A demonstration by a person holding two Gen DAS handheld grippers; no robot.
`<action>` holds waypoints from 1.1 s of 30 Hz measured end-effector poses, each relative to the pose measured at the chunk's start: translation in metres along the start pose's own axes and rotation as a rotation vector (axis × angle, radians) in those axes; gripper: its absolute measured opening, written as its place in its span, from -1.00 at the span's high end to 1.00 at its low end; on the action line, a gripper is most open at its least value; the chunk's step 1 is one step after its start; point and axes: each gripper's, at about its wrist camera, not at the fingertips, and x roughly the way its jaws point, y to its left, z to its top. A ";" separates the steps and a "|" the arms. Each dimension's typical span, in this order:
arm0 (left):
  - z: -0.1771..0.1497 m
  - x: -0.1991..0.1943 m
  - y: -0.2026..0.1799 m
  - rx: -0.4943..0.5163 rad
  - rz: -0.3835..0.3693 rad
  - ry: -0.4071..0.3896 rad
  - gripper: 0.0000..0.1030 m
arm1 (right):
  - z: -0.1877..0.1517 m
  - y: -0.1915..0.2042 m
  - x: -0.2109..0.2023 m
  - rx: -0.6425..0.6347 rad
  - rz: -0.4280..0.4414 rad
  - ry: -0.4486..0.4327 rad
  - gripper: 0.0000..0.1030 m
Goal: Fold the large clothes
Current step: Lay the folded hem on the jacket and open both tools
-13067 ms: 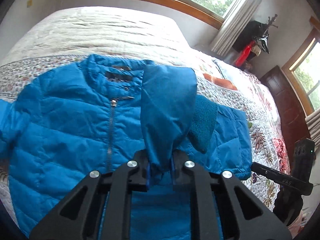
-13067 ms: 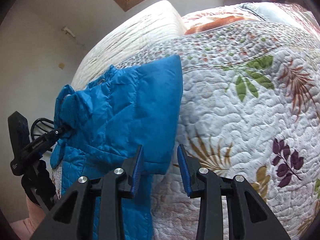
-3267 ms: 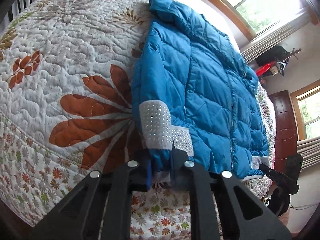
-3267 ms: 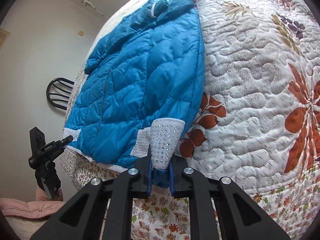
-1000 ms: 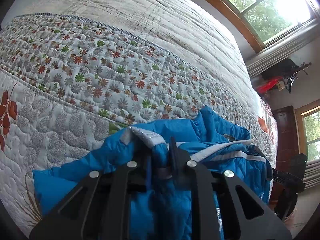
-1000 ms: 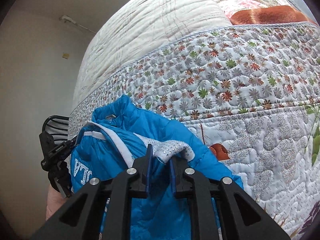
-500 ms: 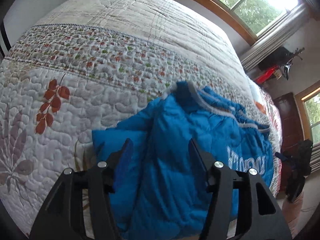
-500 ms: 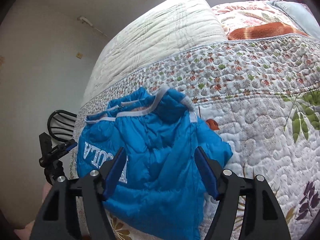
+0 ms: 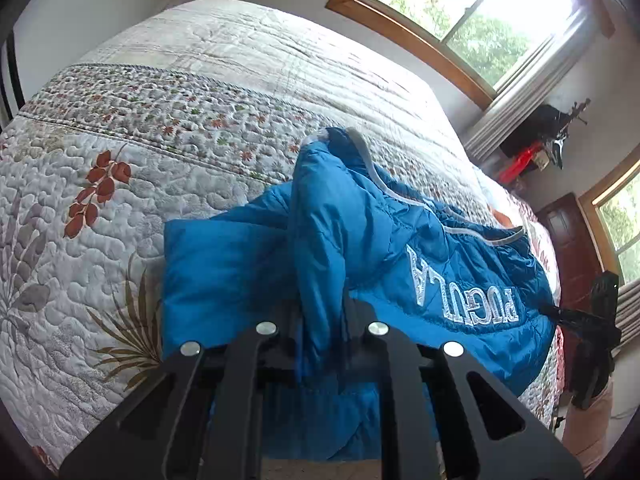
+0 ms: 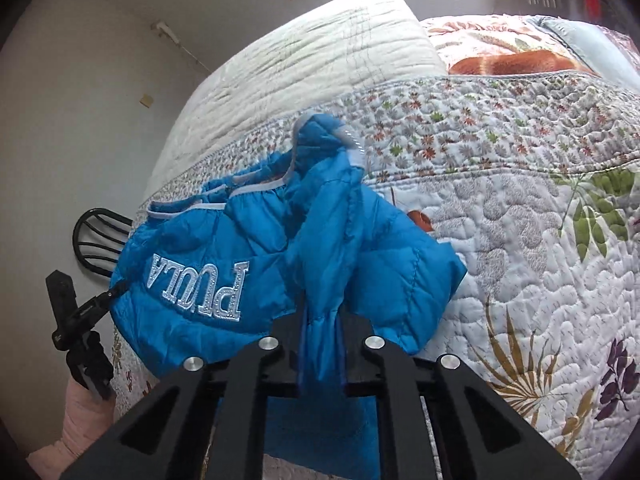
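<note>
The blue quilted jacket [image 9: 400, 248] lies folded in half on the bed, its back lettering facing up and the white-trimmed hem at the far side. My left gripper [image 9: 322, 320] has its jaws closing on a raised ridge of blue fabric at the jacket's left part, and the pads press on it. In the right wrist view the jacket [image 10: 200, 248] is pinched the same way at its right part, where my right gripper [image 10: 322, 328] has its jaws closing tight on a fold. Each gripper shows in the other's view, right gripper [image 9: 556, 312] and left gripper [image 10: 116, 292], both at the jacket's edge.
The flowered quilt [image 9: 120, 140] covers the whole bed [image 10: 520, 220]. A black chair [image 10: 96, 236] stands by the wall at the bed's left. A dark door [image 9: 568, 248] and windows [image 9: 460, 8] lie beyond the right side. A person's pink clothing [image 10: 80, 420] is near the bed edge.
A second ago both grippers held the hem corners; half a second ago they stood open over the folded jacket. Now both are shut on ridges of fabric nearer me.
</note>
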 end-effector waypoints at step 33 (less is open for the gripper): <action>-0.017 -0.001 0.072 -0.093 0.045 0.102 -0.59 | -0.051 -0.056 0.015 0.132 0.130 0.043 -0.56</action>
